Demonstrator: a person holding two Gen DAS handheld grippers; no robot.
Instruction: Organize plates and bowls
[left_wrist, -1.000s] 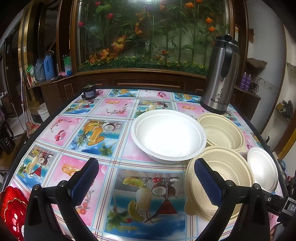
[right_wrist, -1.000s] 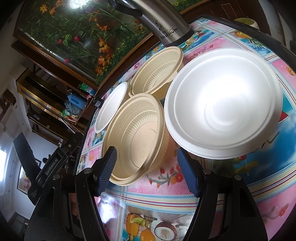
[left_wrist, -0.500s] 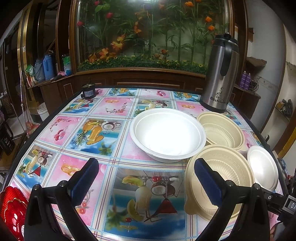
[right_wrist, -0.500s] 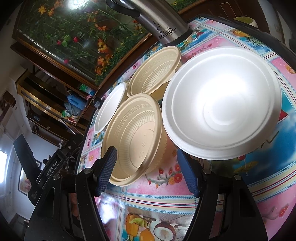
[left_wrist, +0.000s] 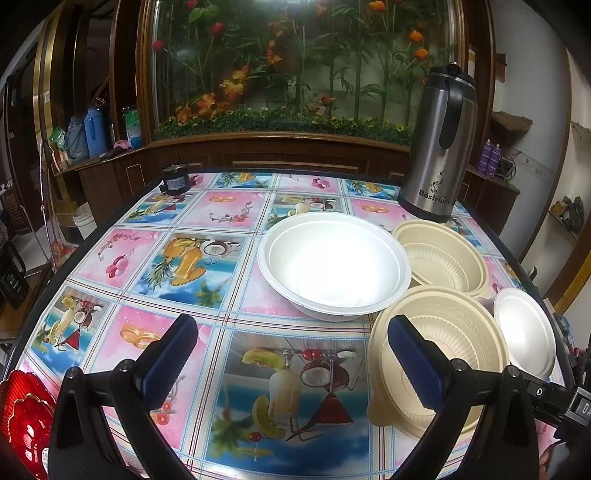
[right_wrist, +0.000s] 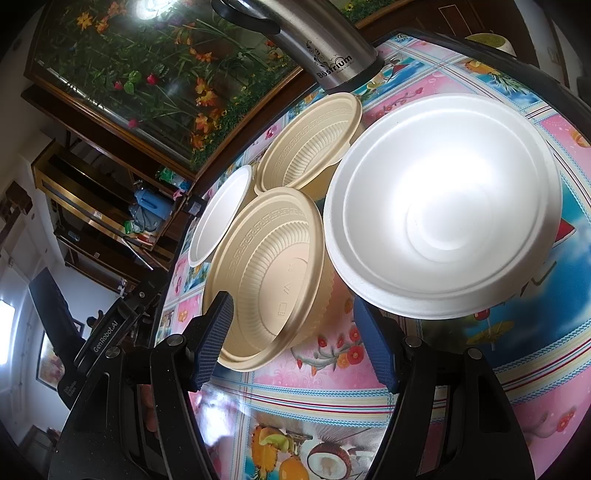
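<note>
A large white foam bowl (left_wrist: 334, 264) (right_wrist: 443, 206) stands on the table. Beside it are a near beige plastic bowl (left_wrist: 432, 350) (right_wrist: 269, 273), a far beige bowl (left_wrist: 441, 256) (right_wrist: 306, 147) and a small white bowl (left_wrist: 524, 330) (right_wrist: 219, 216). My left gripper (left_wrist: 291, 356) is open and empty above the tablecloth, its right finger over the near beige bowl's rim. My right gripper (right_wrist: 295, 339) is open and empty, its jaws on either side of the near beige bowl's near edge.
A steel thermos jug (left_wrist: 439, 147) (right_wrist: 317, 40) stands behind the bowls. A red plate (left_wrist: 22, 421) lies at the near left table edge. A small black object (left_wrist: 175, 180) sits at the far left corner. The table's right edge (left_wrist: 532, 280) runs close to the bowls.
Both grippers stay open. The right gripper has crept slightly closer to the near beige bowl. The left view has barely shifted.
</note>
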